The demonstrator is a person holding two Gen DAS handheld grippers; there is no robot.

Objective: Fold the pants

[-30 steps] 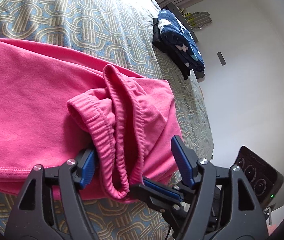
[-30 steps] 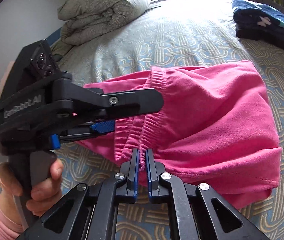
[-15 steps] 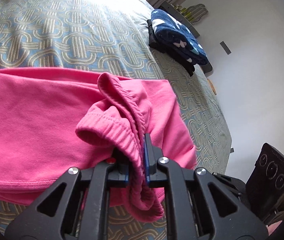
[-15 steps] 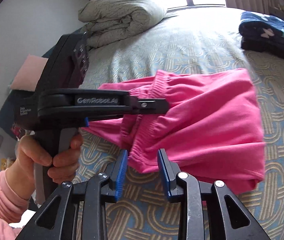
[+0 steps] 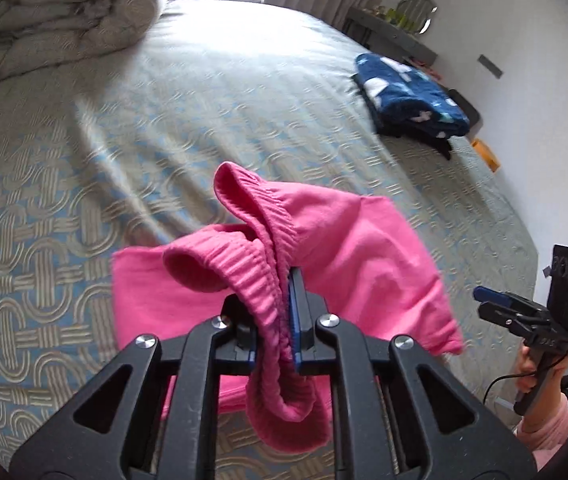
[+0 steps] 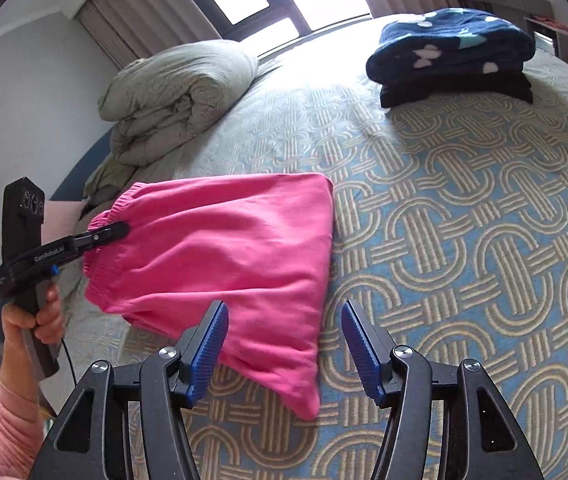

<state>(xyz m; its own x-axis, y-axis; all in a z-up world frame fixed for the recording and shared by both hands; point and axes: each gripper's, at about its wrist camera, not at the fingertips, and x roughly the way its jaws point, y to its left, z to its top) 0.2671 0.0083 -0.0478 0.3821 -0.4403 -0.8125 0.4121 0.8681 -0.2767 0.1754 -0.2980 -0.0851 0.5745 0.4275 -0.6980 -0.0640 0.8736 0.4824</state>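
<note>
Now the left gripper [image 5: 274, 334] clamps the pink pants [image 6: 224, 248] at the waistband; the right gripper [image 6: 284, 350] is opening, nothing between its jaws. Judged step: carrying the folded bundle; next, set it down at frame centre.

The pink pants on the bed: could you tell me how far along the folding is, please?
Done: the pink pants are already doubled into a compact bundle. In hand: the left tool pinches the waistband; the right tool is opening, empty. Left: laying it flat on the bed.

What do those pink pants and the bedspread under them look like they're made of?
The pink pants look like soft matte cotton knit: fine jersey surface, limp drape, ribbed elastic waistband. The bedspread looks like woven jacquard, judging by its raised beige interlocking loops on blue; the fibre is unclear.
</note>
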